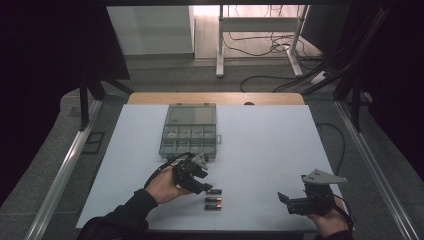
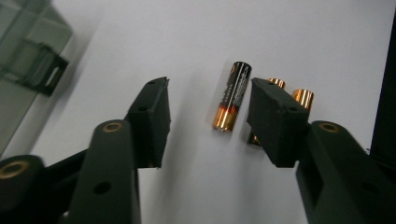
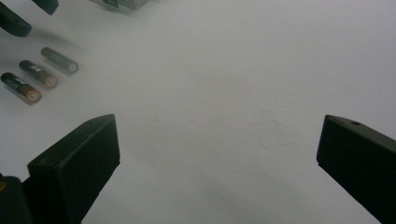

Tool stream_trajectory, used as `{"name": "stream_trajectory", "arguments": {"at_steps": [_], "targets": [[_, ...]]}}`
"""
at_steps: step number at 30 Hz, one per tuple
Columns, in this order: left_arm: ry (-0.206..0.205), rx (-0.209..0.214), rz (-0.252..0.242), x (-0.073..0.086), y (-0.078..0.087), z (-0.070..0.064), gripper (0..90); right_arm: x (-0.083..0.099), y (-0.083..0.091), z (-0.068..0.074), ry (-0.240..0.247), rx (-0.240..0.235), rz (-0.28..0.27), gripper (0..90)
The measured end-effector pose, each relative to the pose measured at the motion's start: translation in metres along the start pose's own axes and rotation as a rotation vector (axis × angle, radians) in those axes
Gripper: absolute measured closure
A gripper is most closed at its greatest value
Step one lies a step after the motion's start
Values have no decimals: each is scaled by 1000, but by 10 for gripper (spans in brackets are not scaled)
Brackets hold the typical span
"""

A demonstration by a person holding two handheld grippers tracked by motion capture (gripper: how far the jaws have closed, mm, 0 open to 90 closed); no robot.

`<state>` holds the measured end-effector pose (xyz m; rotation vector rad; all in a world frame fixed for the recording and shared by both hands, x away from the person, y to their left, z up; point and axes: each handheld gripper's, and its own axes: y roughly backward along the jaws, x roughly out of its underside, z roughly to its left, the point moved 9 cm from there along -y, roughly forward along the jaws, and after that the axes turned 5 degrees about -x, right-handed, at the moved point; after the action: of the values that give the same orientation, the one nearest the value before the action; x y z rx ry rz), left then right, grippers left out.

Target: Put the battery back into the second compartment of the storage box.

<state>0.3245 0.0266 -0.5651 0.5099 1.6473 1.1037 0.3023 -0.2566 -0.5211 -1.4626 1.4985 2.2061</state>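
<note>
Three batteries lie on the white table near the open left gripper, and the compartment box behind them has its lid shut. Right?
Not quite: the compartment box has its lid open, standing back behind the trays, as the high view shows. The three batteries and the open left gripper are as you say.

White table (image 1: 260, 150), three batteries (image 1: 213, 199), compartment box (image 1: 189, 139)

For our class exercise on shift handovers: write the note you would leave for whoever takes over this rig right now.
Left tongs: open, jaws either side of the nearest battery, not closed on it.
Right tongs: open, idle over bare table at the right.
Three batteries lie in a row near the front edge; the open compartment box sits behind them.
Done: no battery picked up yet.
Left: probably grip each battery and move it to the box.
</note>
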Motion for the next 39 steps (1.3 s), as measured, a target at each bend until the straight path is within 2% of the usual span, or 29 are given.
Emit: {"name": "stream_trajectory", "arguments": {"at_steps": [3,5,8,12,15,23,30,39], "targets": [[-36,11,25,-2,-7,-4,550,0,0,0,0,0,2,0],[-41,13,34,-3,-9,-6,581,0,0,0,0,0,2,0],[-81,18,67,-4,-20,-11,627,0,0,0,0,-1,2,0],[-123,6,108,-1,-28,-15,700,0,0,0,2,-1,5,0],[-134,-7,125,-1,-30,-16,760,0,0,0,3,-2,6,0],[-100,-4,107,-6,-25,-15,766,0,0,1,4,-2,4,0],[-60,-12,72,-10,-13,-8,767,0,0,0,4,-1,-1,0],[20,-21,53,-10,-2,5,766,0,0,0,4,-2,-2,0]]}}
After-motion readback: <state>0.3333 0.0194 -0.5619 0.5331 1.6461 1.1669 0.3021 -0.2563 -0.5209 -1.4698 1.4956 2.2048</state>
